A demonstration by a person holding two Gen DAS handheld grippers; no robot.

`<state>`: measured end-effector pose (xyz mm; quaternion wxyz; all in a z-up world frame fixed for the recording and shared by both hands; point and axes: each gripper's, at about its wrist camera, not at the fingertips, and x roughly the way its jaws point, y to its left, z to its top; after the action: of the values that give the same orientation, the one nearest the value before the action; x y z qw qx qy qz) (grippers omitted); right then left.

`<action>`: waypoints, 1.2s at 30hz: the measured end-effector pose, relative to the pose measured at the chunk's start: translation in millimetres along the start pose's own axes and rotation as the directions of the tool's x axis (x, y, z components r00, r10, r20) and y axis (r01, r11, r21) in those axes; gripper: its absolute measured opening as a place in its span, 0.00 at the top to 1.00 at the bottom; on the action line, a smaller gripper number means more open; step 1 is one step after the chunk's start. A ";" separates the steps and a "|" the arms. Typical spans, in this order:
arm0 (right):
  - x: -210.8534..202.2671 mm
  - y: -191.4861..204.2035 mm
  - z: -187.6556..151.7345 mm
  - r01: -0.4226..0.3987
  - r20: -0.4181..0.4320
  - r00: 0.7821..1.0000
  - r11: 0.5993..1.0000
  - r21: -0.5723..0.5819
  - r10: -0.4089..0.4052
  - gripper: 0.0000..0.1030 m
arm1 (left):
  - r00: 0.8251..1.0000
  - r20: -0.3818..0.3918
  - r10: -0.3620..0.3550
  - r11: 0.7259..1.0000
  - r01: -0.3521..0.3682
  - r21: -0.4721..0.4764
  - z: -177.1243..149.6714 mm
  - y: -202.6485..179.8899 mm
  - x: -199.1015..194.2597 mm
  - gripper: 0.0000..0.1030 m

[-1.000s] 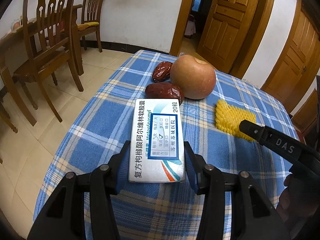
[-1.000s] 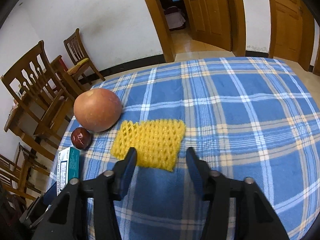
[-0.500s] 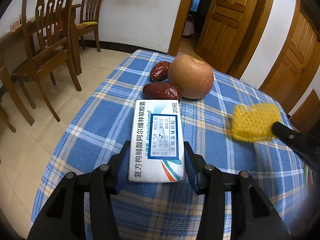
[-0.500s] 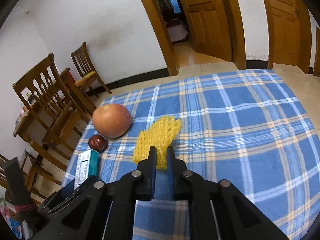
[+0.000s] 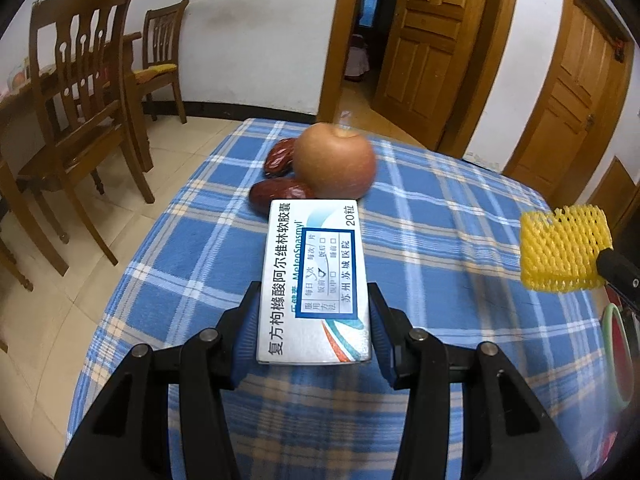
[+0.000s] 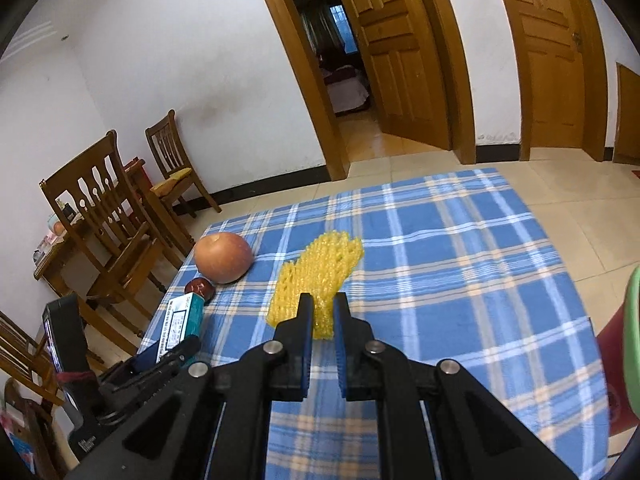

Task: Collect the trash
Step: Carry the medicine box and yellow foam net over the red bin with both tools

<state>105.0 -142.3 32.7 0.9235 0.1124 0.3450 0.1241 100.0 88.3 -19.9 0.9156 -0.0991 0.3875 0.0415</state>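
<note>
Gripping foam net, right hand-held gripper angled down

Soft daylight, fisheye bending (dark vignette corners), slight motion blur

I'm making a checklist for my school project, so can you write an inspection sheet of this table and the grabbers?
Surface: table under a blue plaid cloth.
Job's things: yellow foam net lifted off the cloth; medicine box held out above it.
Clutter: apple and two red dates on the far left of the cloth.
Grippers: left gripper shut on the box's sides; right gripper shut on the net's lower edge.
Cables: nothing seen.
Surroundings: wooden chairs on the left, wooden doors, tiled floor, a green rim at the right edge.
</note>
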 end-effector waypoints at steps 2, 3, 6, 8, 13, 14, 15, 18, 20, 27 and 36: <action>-8.9 -5.0 -1.1 0.003 0.009 1.000 1.000 0.002 -0.003 0.89 | 1.000 0.004 -0.013 1.000 0.013 0.008 0.4 -5.5 -5.3 0.51; -13.9 -8.3 -1.4 0.004 0.016 1.000 1.000 0.006 -0.004 0.89 | 1.000 0.005 -0.024 1.000 0.024 0.013 0.6 -9.5 -8.8 0.51; -28.6 -16.4 -2.1 0.002 0.037 0.999 1.000 0.016 -0.002 0.89 | 0.999 0.008 -0.050 0.998 0.049 0.029 0.7 -21.0 -16.7 0.51; -37.4 -21.5 -2.3 0.004 0.052 0.999 1.000 0.026 -0.005 0.89 | 0.998 0.009 -0.064 0.997 0.063 0.039 0.3 -28.5 -21.3 0.51; -59.7 -32.9 -5.5 0.009 0.081 0.997 0.999 0.042 -0.012 0.89 | 0.993 0.005 -0.122 0.991 0.121 0.061 -1.9 -50.1 -36.3 0.51; -63.2 -34.9 -6.1 0.012 0.084 0.996 0.999 0.045 -0.016 0.89 | 0.991 0.002 -0.134 0.989 0.134 0.066 -2.3 -55.0 -39.1 0.51; -66.7 -37.5 -6.8 0.015 0.088 0.996 0.999 0.048 -0.020 0.89 | 0.989 -0.001 -0.146 0.987 0.146 0.070 -2.7 -59.1 -41.1 0.51; -77.5 -47.7 -8.6 0.025 0.099 0.995 0.998 0.066 -0.031 0.89 | 0.985 -0.006 -0.174 0.981 0.174 0.089 -4.4 -73.3 -47.8 0.51; -83.8 -53.2 -9.9 0.029 0.107 0.994 0.997 0.076 -0.037 0.89 | 0.981 -0.009 -0.194 0.975 0.194 0.109 -6.1 -85.4 -52.6 0.51; -115.0 -78.3 -15.3 0.043 0.153 0.986 0.992 0.119 -0.061 0.89 | 0.971 -0.023 -0.239 0.957 0.239 0.162 -12.3 -125.6 -64.1 0.51; -152.4 -126.0 -24.8 0.085 0.196 0.973 0.976 0.201 -0.125 0.89 | 0.956 -0.049 -0.291 0.924 0.294 0.245 -21.6 -183.6 -74.3 0.51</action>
<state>-3.8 -305.0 70.3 0.9446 0.1944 0.2627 0.0290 61.1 -95.6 46.2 0.9143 -0.0402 0.3761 -0.1451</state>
